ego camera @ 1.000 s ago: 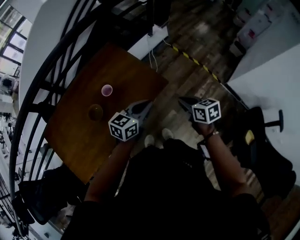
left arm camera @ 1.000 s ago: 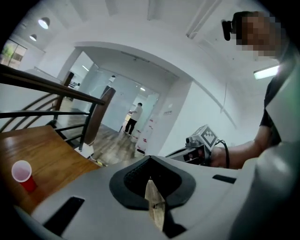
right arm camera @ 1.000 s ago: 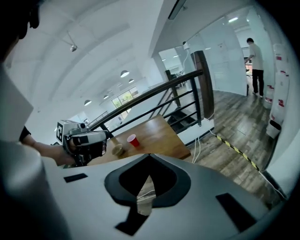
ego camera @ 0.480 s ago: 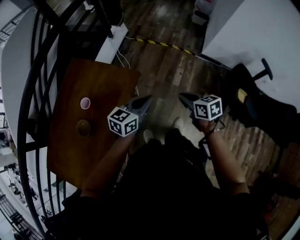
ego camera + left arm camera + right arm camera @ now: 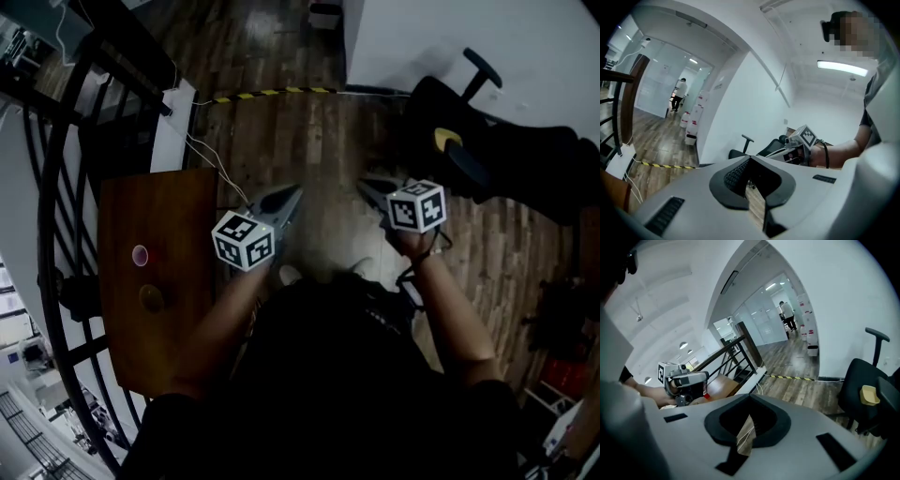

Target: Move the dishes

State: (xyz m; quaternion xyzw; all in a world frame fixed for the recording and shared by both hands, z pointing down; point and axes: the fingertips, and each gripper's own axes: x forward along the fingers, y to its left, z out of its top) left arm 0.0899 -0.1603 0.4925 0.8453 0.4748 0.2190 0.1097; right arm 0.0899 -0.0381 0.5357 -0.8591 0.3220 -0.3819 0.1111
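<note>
Left tongs [image 5: 294,193] and right tongs [image 5: 366,186] are both closed tip to tip, gripping nothing, side by side above the wooden floor [image 5: 328,141]. Left of the left tongs, well apart, a brown dish [image 5: 151,298] and a pink cup [image 5: 140,254] stand on the tabletop [image 5: 183,281].

Right hand-held gripper [image 5: 750,396], jaws together and empty, over wooden floor [image 5: 801,391]; black chair [image 5: 855,383] at right.

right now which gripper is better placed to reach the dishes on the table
Left. The left gripper is nearer the table with the pink cup and brown dish; the right gripper is farther, over the floor. Both are shut, empty.
</note>
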